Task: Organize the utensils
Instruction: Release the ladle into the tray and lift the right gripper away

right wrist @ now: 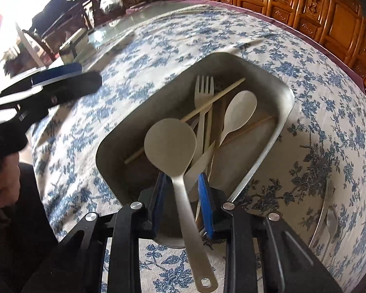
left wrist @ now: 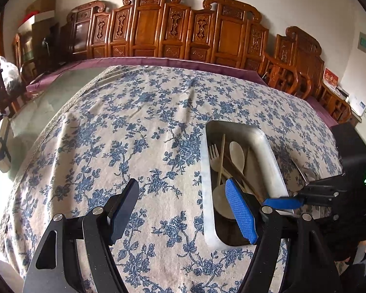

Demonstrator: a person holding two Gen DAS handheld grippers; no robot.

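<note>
A metal tray lies on the floral tablecloth and holds a pale fork, a pale spoon, chopsticks and a knife. A large flat rice paddle lies between the fingers of my right gripper, its head over the tray and its handle running back past the jaws, which stand apart from it. My left gripper is open and empty above the cloth, left of the tray. The right gripper also shows in the left wrist view at the tray's near right rim.
A metal spoon and another utensil lie on the cloth right of the tray. Carved wooden chairs line the far side of the table. A glass-topped strip lies bare beyond the cloth's left edge.
</note>
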